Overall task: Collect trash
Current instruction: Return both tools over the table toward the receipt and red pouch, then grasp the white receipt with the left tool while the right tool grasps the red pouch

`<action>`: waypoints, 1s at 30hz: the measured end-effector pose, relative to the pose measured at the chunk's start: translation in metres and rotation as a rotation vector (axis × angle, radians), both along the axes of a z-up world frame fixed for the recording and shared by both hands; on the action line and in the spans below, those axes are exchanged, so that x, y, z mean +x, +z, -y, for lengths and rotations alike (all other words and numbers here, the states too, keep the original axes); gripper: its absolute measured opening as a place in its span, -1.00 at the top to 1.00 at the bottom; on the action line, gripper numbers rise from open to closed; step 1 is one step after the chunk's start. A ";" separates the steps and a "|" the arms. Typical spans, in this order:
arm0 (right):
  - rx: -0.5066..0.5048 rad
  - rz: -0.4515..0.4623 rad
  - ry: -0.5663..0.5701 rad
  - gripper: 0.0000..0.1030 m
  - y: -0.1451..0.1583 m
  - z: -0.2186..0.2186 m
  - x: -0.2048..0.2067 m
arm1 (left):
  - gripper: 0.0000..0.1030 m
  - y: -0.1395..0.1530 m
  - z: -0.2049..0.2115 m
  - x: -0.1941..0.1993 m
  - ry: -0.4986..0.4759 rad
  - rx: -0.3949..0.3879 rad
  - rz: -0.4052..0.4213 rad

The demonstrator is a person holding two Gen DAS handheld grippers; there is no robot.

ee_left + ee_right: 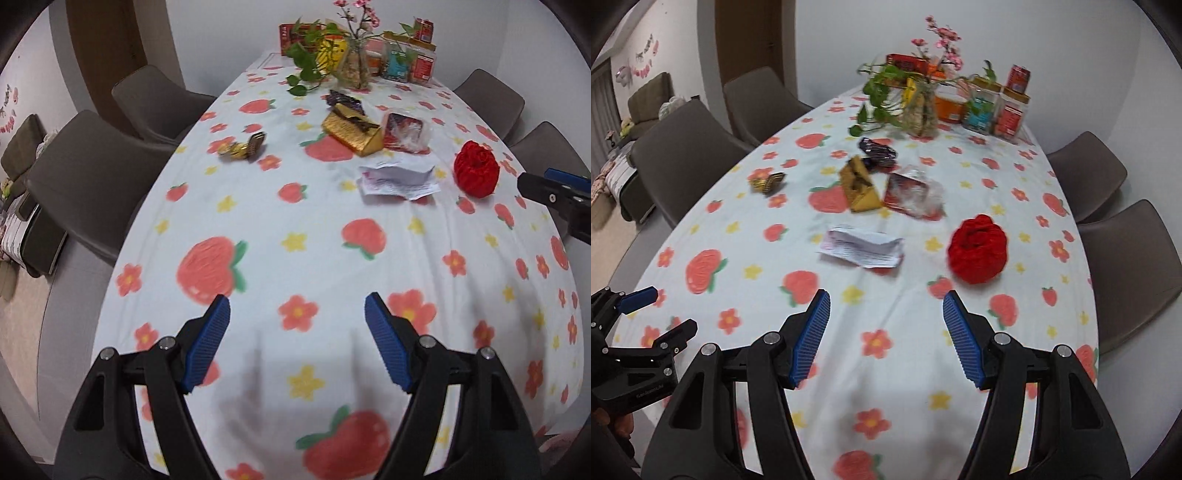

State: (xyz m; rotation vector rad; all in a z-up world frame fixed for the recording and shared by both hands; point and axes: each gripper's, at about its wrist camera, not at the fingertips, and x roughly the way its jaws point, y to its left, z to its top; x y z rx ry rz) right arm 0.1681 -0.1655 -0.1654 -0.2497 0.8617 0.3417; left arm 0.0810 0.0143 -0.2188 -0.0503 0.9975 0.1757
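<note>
Trash lies mid-table on a strawberry-print cloth (295, 206): a crumpled white paper (399, 177) (862, 245), a gold wrapper box (352, 133) (860, 190), a dark foil wrapper (345, 100) (879, 149), a red tray under clear plastic (404, 132) (912, 194), a small gold-and-brown wrapper (242, 147) (767, 182), and a red bunched bag (476, 169) (977, 249). My left gripper (297, 339) hangs open over the near end, nothing between its blue pads. My right gripper (884, 336) is also open and empty, short of the paper.
A vase with vine and pink blossoms (352, 62) (919, 110), jars and red boxes (421, 59) (1008, 110) crowd the far end. Grey chairs (85, 177) (1134, 266) line both long sides. A sofa (646, 99) stands at far left.
</note>
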 end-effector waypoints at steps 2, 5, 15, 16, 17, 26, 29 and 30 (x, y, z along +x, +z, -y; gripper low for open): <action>0.001 -0.014 -0.036 -0.25 -0.005 0.021 0.023 | -0.46 0.001 0.022 0.025 -0.028 -0.006 -0.005; 0.008 -0.017 -0.062 -0.31 -0.007 0.039 0.044 | -0.46 0.003 0.043 0.057 -0.071 0.009 -0.005; 0.015 -0.068 -0.076 -0.35 -0.036 0.044 0.118 | -0.46 -0.028 0.065 0.157 -0.198 0.078 -0.050; 0.012 -0.074 -0.076 -0.35 -0.040 0.043 0.123 | -0.46 -0.032 0.065 0.165 -0.211 0.080 -0.054; 0.010 -0.081 -0.077 -0.35 -0.043 0.042 0.128 | -0.46 -0.036 0.064 0.172 -0.222 0.075 -0.059; -0.018 -0.179 -0.098 -0.35 -0.082 0.040 0.155 | 0.14 -0.069 0.068 0.200 -0.309 0.037 -0.111; -0.030 -0.176 -0.109 0.07 -0.083 0.042 0.153 | 0.44 -0.067 0.075 0.199 -0.334 0.032 -0.105; -0.025 -0.177 -0.108 0.10 -0.082 0.043 0.152 | 0.52 -0.066 0.077 0.198 -0.341 0.039 -0.101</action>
